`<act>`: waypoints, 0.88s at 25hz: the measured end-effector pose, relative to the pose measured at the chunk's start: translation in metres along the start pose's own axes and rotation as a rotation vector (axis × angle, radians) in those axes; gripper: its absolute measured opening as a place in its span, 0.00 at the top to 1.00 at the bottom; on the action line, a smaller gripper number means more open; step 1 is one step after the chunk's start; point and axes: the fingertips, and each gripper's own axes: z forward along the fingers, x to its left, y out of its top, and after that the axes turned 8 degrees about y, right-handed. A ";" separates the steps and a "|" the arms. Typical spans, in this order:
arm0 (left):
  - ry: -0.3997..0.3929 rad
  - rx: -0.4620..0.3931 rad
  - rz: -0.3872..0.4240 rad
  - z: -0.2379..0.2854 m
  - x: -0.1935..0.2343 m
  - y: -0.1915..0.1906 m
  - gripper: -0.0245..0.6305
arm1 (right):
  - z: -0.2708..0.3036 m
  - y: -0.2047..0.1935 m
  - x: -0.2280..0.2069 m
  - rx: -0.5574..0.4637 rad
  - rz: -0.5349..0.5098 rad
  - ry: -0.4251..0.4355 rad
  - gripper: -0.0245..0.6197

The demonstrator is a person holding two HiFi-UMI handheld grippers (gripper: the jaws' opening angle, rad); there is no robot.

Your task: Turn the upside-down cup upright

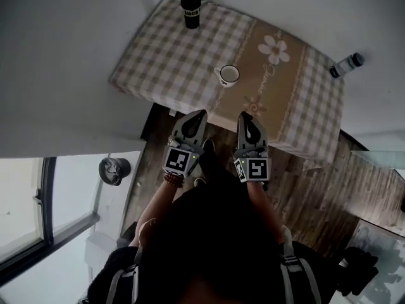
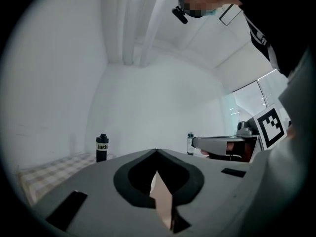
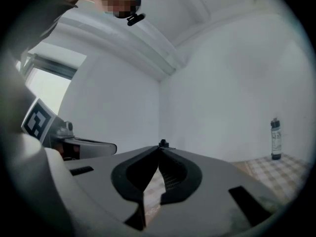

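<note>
A white cup (image 1: 228,75) with a handle on its left stands in the middle of the checked tablecloth (image 1: 171,56); its rim and dark inside face up. My left gripper (image 1: 200,114) and right gripper (image 1: 244,116) hang side by side over the table's near edge, a short way from the cup. Both are held level and shut, with nothing between their jaws. In the left gripper view the closed jaws (image 2: 156,152) hide the cup, and the right gripper (image 2: 222,144) shows beside them. The right gripper view's closed jaws (image 3: 161,145) also hide the cup.
A black tumbler (image 1: 191,10) stands at the table's far left end. A clear bottle (image 1: 347,64) is at the far right end. Wooden floor (image 1: 329,189) lies below the table. A window (image 1: 44,214) and a round metal object (image 1: 114,170) are at my left.
</note>
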 end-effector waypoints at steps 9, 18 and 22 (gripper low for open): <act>-0.171 0.111 0.073 0.077 0.034 -0.017 0.96 | 0.055 -0.033 -0.026 0.007 0.121 -0.084 0.95; -0.319 0.185 0.211 0.128 0.064 -0.081 0.96 | 0.070 -0.063 -0.044 0.026 0.167 -0.226 0.95; -0.341 0.193 0.222 0.154 0.080 -0.114 0.93 | 0.089 -0.076 -0.044 0.045 0.127 -0.230 0.95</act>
